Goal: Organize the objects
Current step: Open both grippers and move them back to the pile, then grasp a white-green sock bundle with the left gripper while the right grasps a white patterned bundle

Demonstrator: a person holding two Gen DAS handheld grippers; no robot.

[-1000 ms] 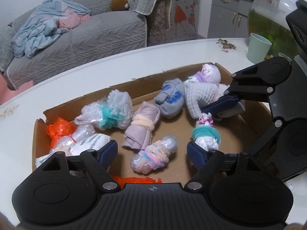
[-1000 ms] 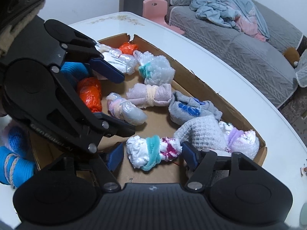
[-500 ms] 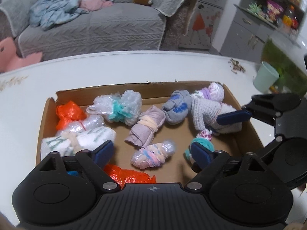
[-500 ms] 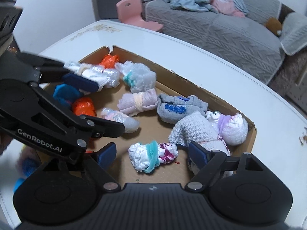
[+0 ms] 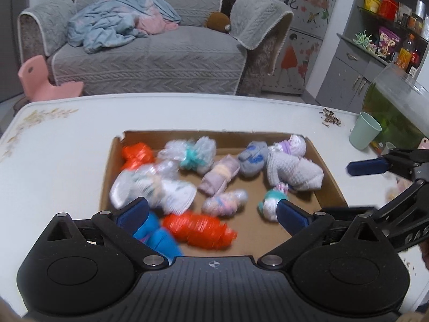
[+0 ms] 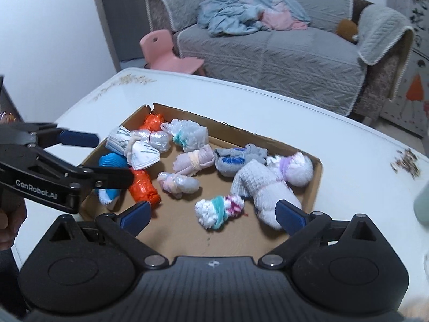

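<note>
A shallow cardboard box (image 5: 328, 177) (image 6: 317, 177) on the white table holds several rolled bundles: an orange roll (image 5: 199, 230) (image 6: 143, 186), a blue roll (image 5: 161, 238) (image 6: 111, 162), a white and teal bundle (image 5: 270, 205) (image 6: 215, 210), a grey knit roll (image 5: 292, 170) (image 6: 257, 185) and others. My left gripper (image 5: 211, 213) is open and empty above the box's near edge; it also shows in the right wrist view (image 6: 102, 158). My right gripper (image 6: 211, 213) is open and empty above the box's near edge; one of its fingers (image 5: 367, 167) shows right of the box.
A green cup (image 5: 364, 131) and a fish tank (image 5: 396, 112) stand at the table's right. Scattered seed shells (image 5: 331, 119) (image 6: 406, 162) lie behind the box. A grey sofa (image 5: 150, 53) and a pink child's chair (image 6: 166, 53) stand beyond the table.
Both grippers have pulled back and up from the box. The right gripper has moved off to the box's right side, the left one to its left.
</note>
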